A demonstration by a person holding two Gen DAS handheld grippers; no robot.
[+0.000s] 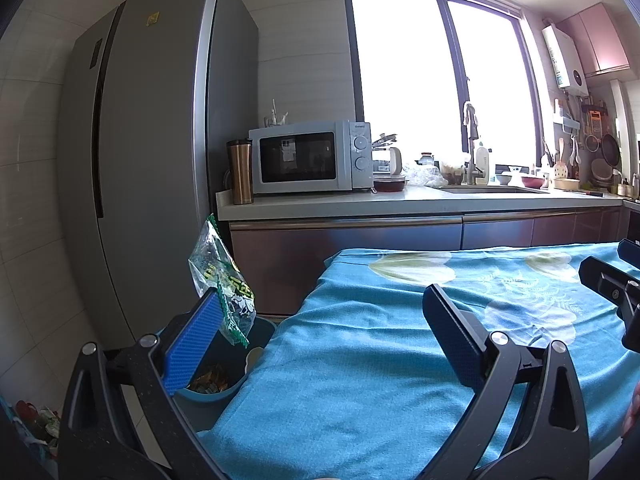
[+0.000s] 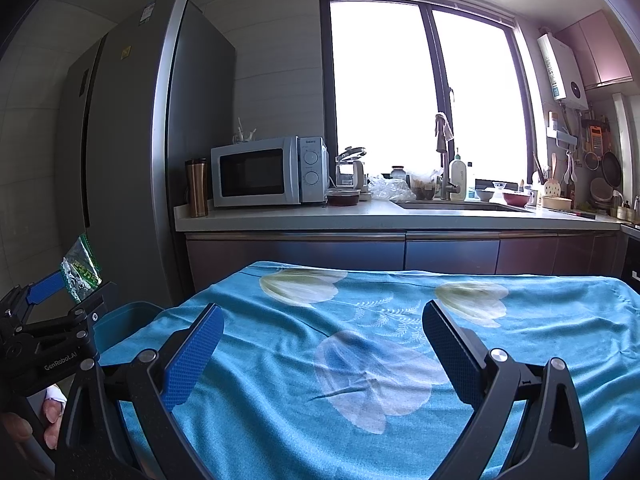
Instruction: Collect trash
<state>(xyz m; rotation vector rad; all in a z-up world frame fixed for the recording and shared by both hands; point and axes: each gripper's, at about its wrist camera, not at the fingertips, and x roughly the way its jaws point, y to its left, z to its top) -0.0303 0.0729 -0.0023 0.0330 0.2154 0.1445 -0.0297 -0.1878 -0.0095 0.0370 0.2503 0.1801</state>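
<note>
A clear plastic wrapper with green print [image 1: 222, 280] hangs against the blue pad of my left gripper's left finger [image 1: 196, 344], just above a blue bin [image 1: 224, 394] that holds other wrappers. My left gripper [image 1: 323, 294] is open, jaws wide apart, and the right finger does not touch the wrapper. The right wrist view shows the same wrapper [image 2: 82, 270] between the spread fingers of the left gripper [image 2: 82, 282], over the bin [image 2: 132, 312] at the table's left end. My right gripper [image 2: 323, 310] is open above the blue flowered tablecloth [image 2: 360, 360] with nothing between its fingers.
A tall grey fridge [image 1: 152, 160] stands left of the bin. Behind the table runs a kitchen counter [image 1: 400, 200] with a microwave [image 1: 308, 158], a tumbler [image 1: 240, 172] and a sink. Crumpled colourful wrappers [image 1: 36, 420] lie at the lower left. A hand [image 2: 48, 412] holds the left gripper.
</note>
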